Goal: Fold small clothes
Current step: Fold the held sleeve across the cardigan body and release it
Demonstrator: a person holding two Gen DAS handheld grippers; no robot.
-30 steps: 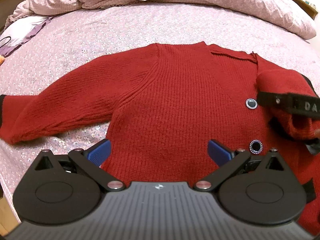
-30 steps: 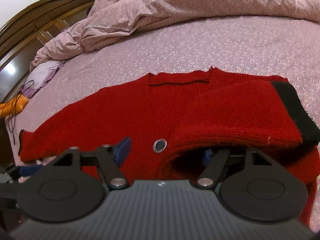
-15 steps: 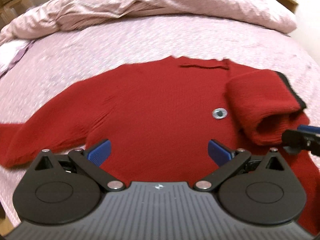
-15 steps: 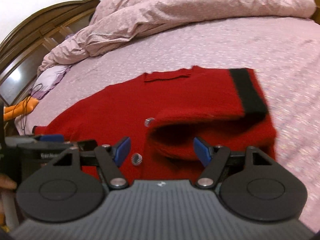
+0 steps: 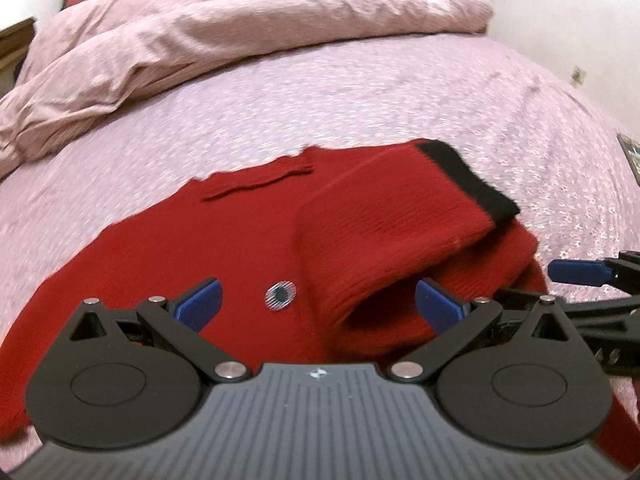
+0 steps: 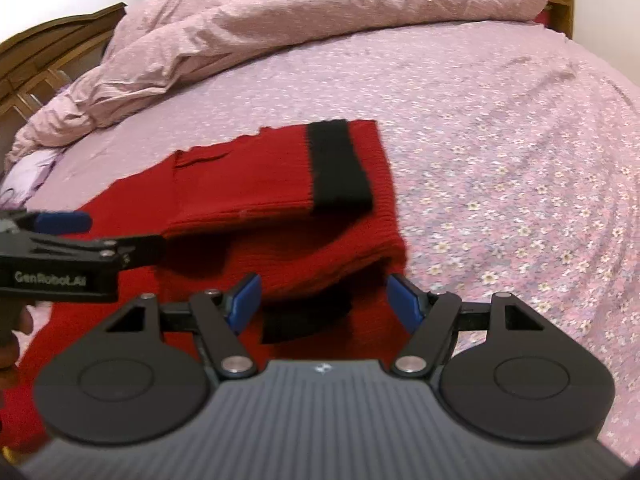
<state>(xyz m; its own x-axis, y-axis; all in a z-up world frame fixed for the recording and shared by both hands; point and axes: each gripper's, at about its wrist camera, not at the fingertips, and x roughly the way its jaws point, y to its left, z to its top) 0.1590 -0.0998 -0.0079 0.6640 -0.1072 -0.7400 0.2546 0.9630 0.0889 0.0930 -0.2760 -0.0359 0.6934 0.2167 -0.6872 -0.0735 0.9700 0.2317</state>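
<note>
A red cardigan lies spread on a bed covered by a pink flowered sheet, its neckline toward twelve o'clock. One sleeve, tipped with a black cuff, is folded back across the chest, the cuff pointing toward one o'clock in the left wrist view. In the right wrist view the same cuff lies across the garment at about twelve o'clock. A round button shows just left of the folded sleeve.

The left gripper hangs over the cardigan's lower front, its blue pads set wide apart with nothing between them; the fold of the sleeve lies beneath the right-hand pad, but whether it touches cannot be told. The right gripper stands open over the garment's hem at six o'clock, pads apart and gripping nothing, the knit lying loose below. Each gripper shows in the other's view: the right one enters at three o'clock, the left one at nine o'clock with part of a hand behind it.

A rumpled pink duvet is heaped at twelve o'clock, against a wooden headboard at ten o'clock.
</note>
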